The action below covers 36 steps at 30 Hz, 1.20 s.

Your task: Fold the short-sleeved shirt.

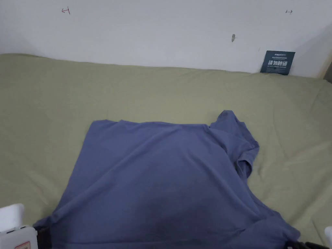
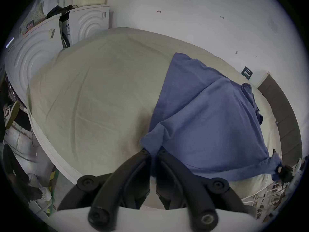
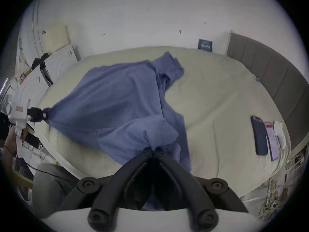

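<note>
a blue short-sleeved shirt [image 1: 162,181] is lying spread on the olive-sheeted bed [image 1: 97,87], one sleeve bunching up. the left hand-held gripper [image 2: 153,152] and right hand-held gripper [image 3: 153,149] are each pinching a near corner, jaws closed on cloth. the right gripper view is showing two phones [image 3: 265,135] lying beside the shirt.

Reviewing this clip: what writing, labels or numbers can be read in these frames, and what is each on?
Nothing can be quoted with confidence.
Dark sign leaning against the wall: pale lettering, too blurred.
Pen marks on the wall: too small.
Red label on the left gripper: too small.
Lit phone screen on the bed: too blurred.
Blue shirt: no print shows.
</note>
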### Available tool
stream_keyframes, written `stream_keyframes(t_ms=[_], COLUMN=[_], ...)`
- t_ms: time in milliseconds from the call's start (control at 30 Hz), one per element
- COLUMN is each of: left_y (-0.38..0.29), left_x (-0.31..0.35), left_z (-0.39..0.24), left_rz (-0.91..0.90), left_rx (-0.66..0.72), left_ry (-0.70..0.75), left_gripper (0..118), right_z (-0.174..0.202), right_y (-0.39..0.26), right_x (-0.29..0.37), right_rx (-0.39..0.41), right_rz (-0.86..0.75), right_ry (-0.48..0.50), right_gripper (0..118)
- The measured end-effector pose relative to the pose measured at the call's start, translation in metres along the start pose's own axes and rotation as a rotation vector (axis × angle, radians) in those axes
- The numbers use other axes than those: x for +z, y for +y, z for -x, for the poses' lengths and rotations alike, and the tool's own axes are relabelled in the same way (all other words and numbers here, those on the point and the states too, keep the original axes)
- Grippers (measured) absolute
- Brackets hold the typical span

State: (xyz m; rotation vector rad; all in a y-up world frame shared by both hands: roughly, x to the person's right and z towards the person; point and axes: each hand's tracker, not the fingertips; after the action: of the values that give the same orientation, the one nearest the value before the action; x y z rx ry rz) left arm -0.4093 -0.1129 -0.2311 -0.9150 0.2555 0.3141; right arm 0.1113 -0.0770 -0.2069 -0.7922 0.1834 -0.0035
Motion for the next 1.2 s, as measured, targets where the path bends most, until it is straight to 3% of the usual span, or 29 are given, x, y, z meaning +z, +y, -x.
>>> stream_keyframes(t_ms=[333, 500, 667, 800, 833, 867, 900, 933, 1067, 1133, 1200], left_y=[0.077, 0.115, 0.138, 0.139, 0.137, 0.136, 0.133, 0.130, 0.112, 0.091, 0.066], left_x=[-0.013, -0.038, -0.067, -0.086, -0.086, -0.084, -0.081, -0.073, -0.036, -0.019, -0.008], left_z=[-0.018, -0.030, -0.034, -0.036, -0.036, -0.035, -0.033, -0.030, -0.023, -0.019, -0.018], left_rz=[0.045, 0.062, 0.049, 0.031, 0.014, -0.001, -0.018, -0.039, -0.139, -0.202, -0.205], left_rx=[-0.127, -0.146, -0.104, -0.090, -0.080, -0.074, -0.049, -0.024, -0.036, -0.055, -0.070], left_ry=[-0.006, -0.021, -0.091, -0.104, -0.103, -0.122, -0.148, -0.175, -0.182, -0.162, -0.131], left_gripper=[3, 3, 4, 18, 41, 70, 91, 95, 95, 94, 86], right_z=[-0.018, -0.033, -0.036, -0.048, -0.051, -0.052, -0.052, -0.051, -0.030, -0.013, 0.000], right_y=[0.094, 0.129, 0.139, 0.136, 0.135, 0.132, 0.128, 0.125, 0.106, 0.088, 0.067], right_x=[-0.041, -0.087, -0.125, -0.145, -0.145, -0.142, -0.138, -0.130, -0.093, -0.075, -0.065], right_rx=[0.121, 0.137, 0.136, 0.069, 0.052, 0.018, -0.010, -0.024, 0.017, 0.027, 0.030], right_rz=[-0.053, 0.047, 0.116, 0.110, 0.096, 0.065, 0.040, -0.005, -0.110, -0.116, -0.121], right_ry=[-0.011, 0.029, 0.009, 0.030, 0.032, 0.047, 0.067, 0.083, 0.019, 0.034, 0.036], right_gripper=[3, 3, 3, 4, 13, 37, 65, 71, 71, 69, 68])
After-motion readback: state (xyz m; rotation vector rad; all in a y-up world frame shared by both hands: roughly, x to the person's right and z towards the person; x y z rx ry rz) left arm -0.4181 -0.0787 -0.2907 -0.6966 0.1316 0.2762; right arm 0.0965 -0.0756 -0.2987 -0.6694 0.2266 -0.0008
